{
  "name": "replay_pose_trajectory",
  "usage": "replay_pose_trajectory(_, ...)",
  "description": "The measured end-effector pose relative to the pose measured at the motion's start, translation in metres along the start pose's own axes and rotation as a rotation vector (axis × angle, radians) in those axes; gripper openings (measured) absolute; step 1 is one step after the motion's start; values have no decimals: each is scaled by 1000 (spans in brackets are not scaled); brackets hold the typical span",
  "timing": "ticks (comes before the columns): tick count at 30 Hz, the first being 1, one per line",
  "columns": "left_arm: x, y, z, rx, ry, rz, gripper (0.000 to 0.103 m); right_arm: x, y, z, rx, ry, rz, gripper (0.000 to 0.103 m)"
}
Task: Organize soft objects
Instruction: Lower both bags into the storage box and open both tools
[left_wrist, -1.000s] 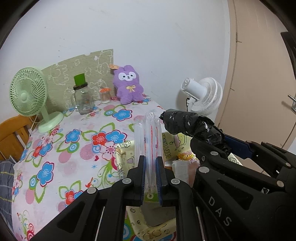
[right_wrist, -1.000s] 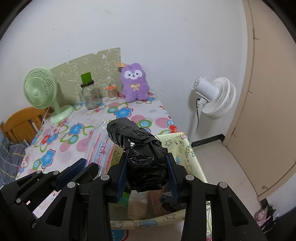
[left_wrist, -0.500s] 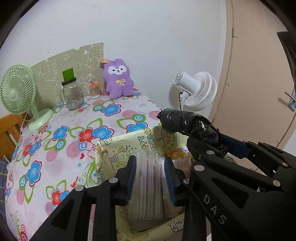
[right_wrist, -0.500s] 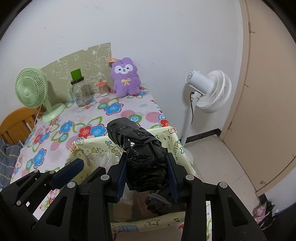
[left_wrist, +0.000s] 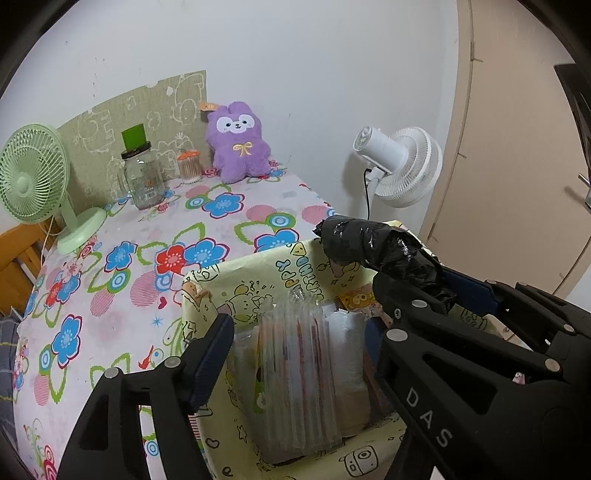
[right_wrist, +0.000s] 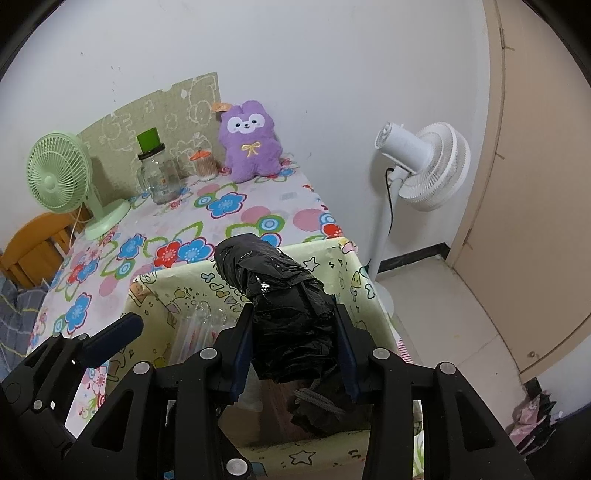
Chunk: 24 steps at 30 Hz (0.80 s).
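Observation:
A yellow cartoon-print storage box (left_wrist: 207, 291) stands at the near edge of the flowered table. A clear plastic packet stack with red stripes (left_wrist: 299, 373) stands inside it, also seen in the right wrist view (right_wrist: 192, 332). My left gripper (left_wrist: 295, 339) is open around the packet stack, jaws apart from it. My right gripper (right_wrist: 293, 343) is shut on a black plastic bag bundle (right_wrist: 280, 306) and holds it over the box (right_wrist: 354, 280); the bundle also shows in the left wrist view (left_wrist: 376, 247). A purple plush bunny (left_wrist: 238, 144) sits at the table's far edge.
A green desk fan (left_wrist: 33, 177), a glass jar with green lid (left_wrist: 142, 173) and a small orange-lidded jar (left_wrist: 189, 166) stand along the back. A white floor fan (right_wrist: 421, 166) stands right of the table beside a beige door (right_wrist: 535, 184). A wooden chair (right_wrist: 33, 243) is at left.
My left gripper lowered the packet stack into the box and opened, letting it go. My right gripper kept its hold on the black bundle and moved slightly over the box.

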<state>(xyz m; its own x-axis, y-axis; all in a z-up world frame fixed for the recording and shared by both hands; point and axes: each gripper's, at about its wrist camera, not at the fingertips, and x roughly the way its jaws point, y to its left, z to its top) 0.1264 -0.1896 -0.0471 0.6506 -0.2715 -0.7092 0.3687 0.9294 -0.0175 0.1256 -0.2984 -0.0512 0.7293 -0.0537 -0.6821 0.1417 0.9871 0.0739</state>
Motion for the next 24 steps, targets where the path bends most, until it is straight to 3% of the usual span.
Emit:
replay_pose_trajectory(3,4,1,1,-4,14,7,82,4,0,0,3,17,4,47)
replay_pose_trajectory(11,10,4,-1,-11,41,27,82,11,-1,0,8,48,-12,59)
replay_pose_trajectory(14,11,6,-1,-16,46,27,84,10,-3,-1,13,39,-25,72)
replay_pose_trajectory(16,9,5,-1,-12,40,22,89,8,-3,-1,15,31,-12,89)
replay_pose_trajectory(24,-1,7,-3,0,19,12,92,-4,4,-3,16,1,-11,91)
